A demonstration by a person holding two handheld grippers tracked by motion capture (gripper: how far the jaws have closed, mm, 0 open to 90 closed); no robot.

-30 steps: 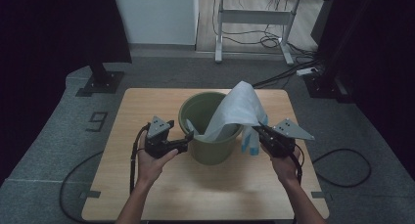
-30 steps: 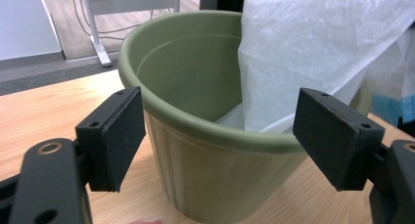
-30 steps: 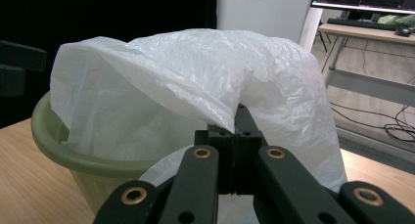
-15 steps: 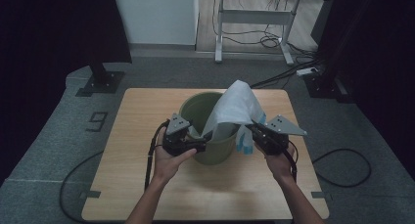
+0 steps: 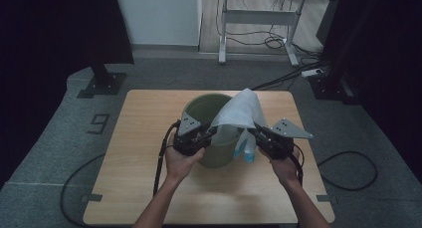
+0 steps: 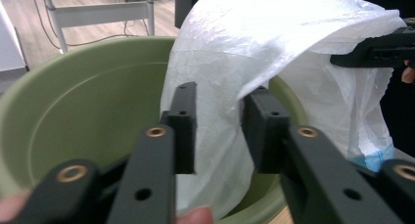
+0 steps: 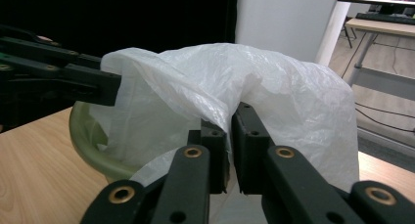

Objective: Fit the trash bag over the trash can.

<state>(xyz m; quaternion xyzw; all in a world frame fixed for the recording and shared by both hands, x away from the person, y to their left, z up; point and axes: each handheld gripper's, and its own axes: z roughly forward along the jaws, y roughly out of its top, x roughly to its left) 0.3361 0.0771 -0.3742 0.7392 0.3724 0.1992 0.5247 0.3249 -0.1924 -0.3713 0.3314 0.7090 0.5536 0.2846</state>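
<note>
A green bucket stands mid-table. A white plastic bag drapes over its right rim, with a blue patch at its lower edge. My left gripper is at the bucket's near rim. Its jaws have just been closing and still stand apart, with a fold of the bag between them. My right gripper is shut on the bag's right side. Its jaws have just eased open slightly, with film still pinched between them.
The wooden table has bare room left of and in front of the bucket. Behind it stands a white desk frame. A black stand base sits at the far left, and cables lie on the grey floor.
My left hand has moved right, up to the bucket, and its jaws have narrowed around the bag's edge. The right hand has hardly moved.
</note>
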